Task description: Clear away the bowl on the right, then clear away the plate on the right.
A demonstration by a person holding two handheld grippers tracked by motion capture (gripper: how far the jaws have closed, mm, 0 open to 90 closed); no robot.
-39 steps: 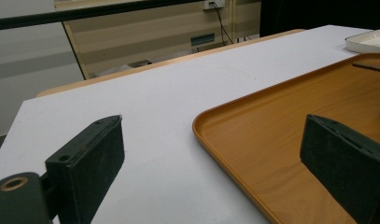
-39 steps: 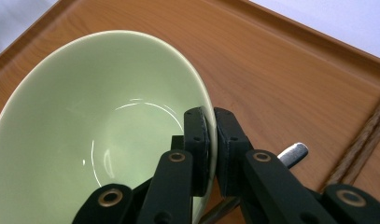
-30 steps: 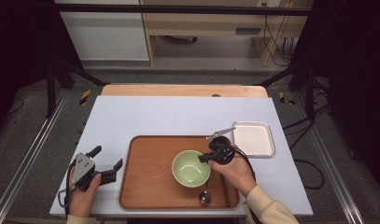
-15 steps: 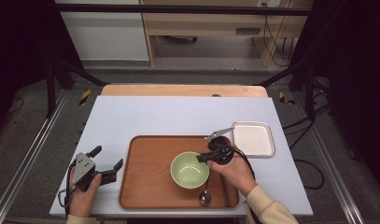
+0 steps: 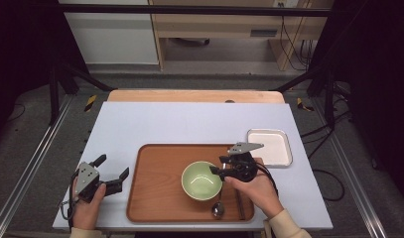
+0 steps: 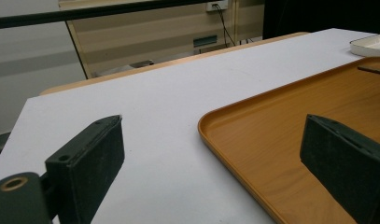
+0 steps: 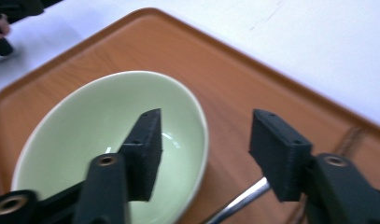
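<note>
The right tool [image 7: 204, 154] has just spread its jaws, which straddle the green bowl [image 7: 85, 140] rim without pressing; left tool [image 6: 215, 168] gapes.

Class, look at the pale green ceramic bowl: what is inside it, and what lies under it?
Inside the pale green ceramic bowl there is no food, just one black jaw of the right gripper. Under it lies the brown wooden tray; the bowl's footprint stays hidden.

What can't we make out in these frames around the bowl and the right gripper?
- Spoon: high view, handle runs under the bowl and hand; right gripper view cuts it at the bottom edge.
- Dark stick on the tray: too small to identify.
- Right gripper: jaws just opened, straddling the bowl rim; rim contact blurred.
- White dish: contents unreadable.
</note>
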